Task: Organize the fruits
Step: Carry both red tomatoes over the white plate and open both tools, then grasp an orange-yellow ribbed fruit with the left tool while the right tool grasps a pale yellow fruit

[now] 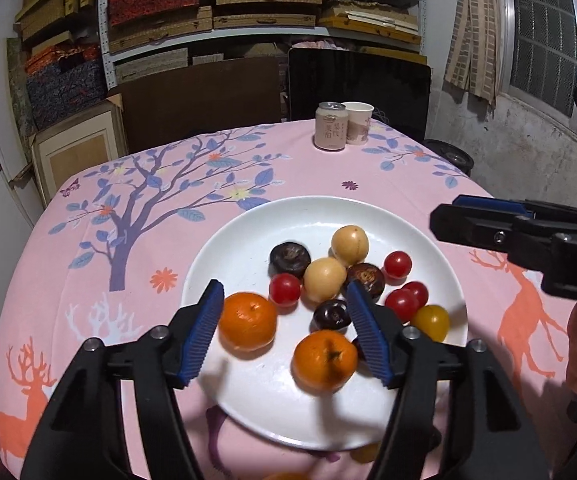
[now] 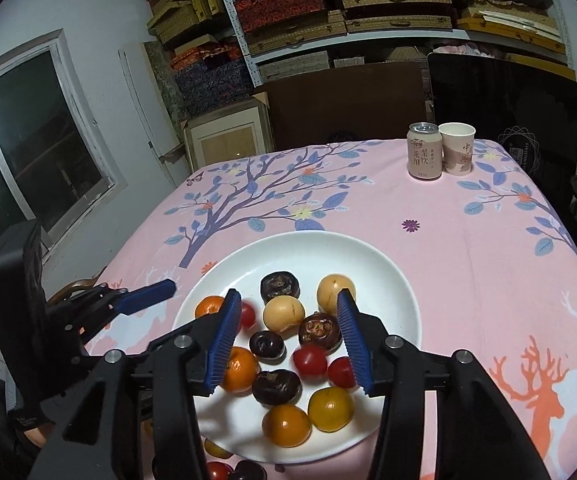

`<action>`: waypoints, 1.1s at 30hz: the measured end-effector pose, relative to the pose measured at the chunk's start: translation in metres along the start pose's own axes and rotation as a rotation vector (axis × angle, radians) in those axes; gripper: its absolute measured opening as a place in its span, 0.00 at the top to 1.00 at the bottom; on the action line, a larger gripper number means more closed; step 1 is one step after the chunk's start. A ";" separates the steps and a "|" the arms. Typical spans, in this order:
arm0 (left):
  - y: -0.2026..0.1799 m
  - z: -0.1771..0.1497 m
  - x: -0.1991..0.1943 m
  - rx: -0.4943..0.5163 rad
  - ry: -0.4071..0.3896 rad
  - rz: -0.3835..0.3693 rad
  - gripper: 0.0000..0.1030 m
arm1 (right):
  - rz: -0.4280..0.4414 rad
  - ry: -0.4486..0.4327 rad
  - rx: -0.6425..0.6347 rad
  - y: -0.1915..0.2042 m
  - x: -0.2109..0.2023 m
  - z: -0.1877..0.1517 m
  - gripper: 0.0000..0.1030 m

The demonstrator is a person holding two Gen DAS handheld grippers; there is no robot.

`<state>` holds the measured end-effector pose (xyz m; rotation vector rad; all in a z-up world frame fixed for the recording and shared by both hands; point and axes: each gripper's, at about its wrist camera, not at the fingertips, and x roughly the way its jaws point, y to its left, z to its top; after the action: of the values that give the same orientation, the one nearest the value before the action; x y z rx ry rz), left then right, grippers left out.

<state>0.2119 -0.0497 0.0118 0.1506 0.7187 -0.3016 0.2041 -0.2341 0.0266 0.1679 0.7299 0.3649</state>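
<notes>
On the white plate [image 1: 248, 236], glossy mixed fruits [image 1: 324, 276] lie beneath both gaping claws

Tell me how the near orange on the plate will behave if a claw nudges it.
The orange is round, so it would probably roll. The white plate looks glossy, so expect some sliding. A dark fruit sits just behind it, so it may bump that one.

Pink tree-and-deer-print cloth-covered tabletop [image 1: 248, 168]: round white ceramic plate [image 1: 248, 240] mid-frame, pink drink can [image 1: 330, 126] and paper cup [image 1: 358, 122] touching, top center.
</notes>
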 end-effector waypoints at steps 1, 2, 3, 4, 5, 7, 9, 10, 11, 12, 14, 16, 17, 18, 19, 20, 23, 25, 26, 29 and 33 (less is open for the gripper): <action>0.002 -0.005 -0.004 0.001 0.000 0.002 0.39 | -0.004 0.004 0.000 0.000 -0.002 -0.004 0.51; 0.003 -0.010 -0.009 0.003 0.002 0.003 0.38 | -0.002 0.013 0.006 0.000 -0.006 -0.011 0.51; 0.004 -0.018 -0.014 0.004 0.007 0.003 0.38 | 0.001 0.019 0.011 0.000 -0.011 -0.018 0.51; 0.005 -0.026 -0.020 0.005 0.011 0.001 0.36 | 0.003 0.022 0.014 0.001 -0.016 -0.026 0.51; 0.005 -0.034 -0.026 0.007 0.015 0.000 0.34 | 0.006 0.023 0.018 0.002 -0.022 -0.034 0.51; 0.007 -0.055 -0.037 0.006 0.026 -0.009 0.32 | 0.010 0.022 0.033 0.002 -0.034 -0.053 0.51; 0.005 -0.074 -0.043 0.011 0.049 -0.009 0.31 | 0.003 0.007 0.051 0.001 -0.046 -0.077 0.50; 0.003 -0.084 -0.044 0.019 0.062 0.000 0.31 | -0.011 -0.010 0.060 0.000 -0.052 -0.090 0.49; 0.002 -0.092 -0.044 0.026 0.077 0.012 0.31 | -0.018 -0.019 0.069 -0.002 -0.055 -0.099 0.49; 0.000 -0.099 -0.044 0.029 0.089 0.018 0.31 | -0.021 -0.018 0.083 -0.004 -0.057 -0.108 0.49; -0.002 -0.108 -0.041 0.023 0.115 0.020 0.31 | -0.020 0.009 0.115 -0.008 -0.055 -0.122 0.49; -0.003 -0.114 -0.035 0.018 0.144 0.020 0.31 | -0.026 0.035 0.132 -0.009 -0.053 -0.130 0.49; -0.004 -0.115 -0.033 0.019 0.152 0.021 0.31 | -0.030 0.041 0.132 -0.008 -0.054 -0.133 0.49; -0.005 -0.117 -0.031 0.022 0.157 0.030 0.31 | -0.033 0.041 0.127 -0.006 -0.057 -0.135 0.49; -0.005 -0.119 -0.030 0.022 0.163 0.036 0.31 | -0.035 0.036 0.118 -0.002 -0.060 -0.137 0.49; -0.004 -0.121 -0.029 0.015 0.166 0.033 0.31 | -0.038 0.030 0.108 0.001 -0.063 -0.139 0.49; -0.001 -0.121 -0.029 -0.007 0.167 0.022 0.31 | -0.047 0.027 0.067 0.012 -0.068 -0.144 0.49; 0.001 -0.121 -0.029 -0.015 0.165 0.018 0.31 | -0.051 0.029 0.055 0.015 -0.068 -0.146 0.49; 0.001 -0.122 -0.029 -0.017 0.165 0.017 0.31 | -0.052 0.029 0.052 0.016 -0.068 -0.146 0.48; 0.001 -0.122 -0.027 -0.018 0.172 0.013 0.31 | -0.059 0.034 0.050 0.017 -0.068 -0.148 0.48; 0.001 -0.123 -0.025 -0.017 0.175 0.014 0.31 | -0.064 0.031 0.049 0.018 -0.069 -0.148 0.48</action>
<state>0.1174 -0.0143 -0.0627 0.1669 0.8930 -0.2710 0.0514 -0.2403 -0.0346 0.1849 0.7736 0.2893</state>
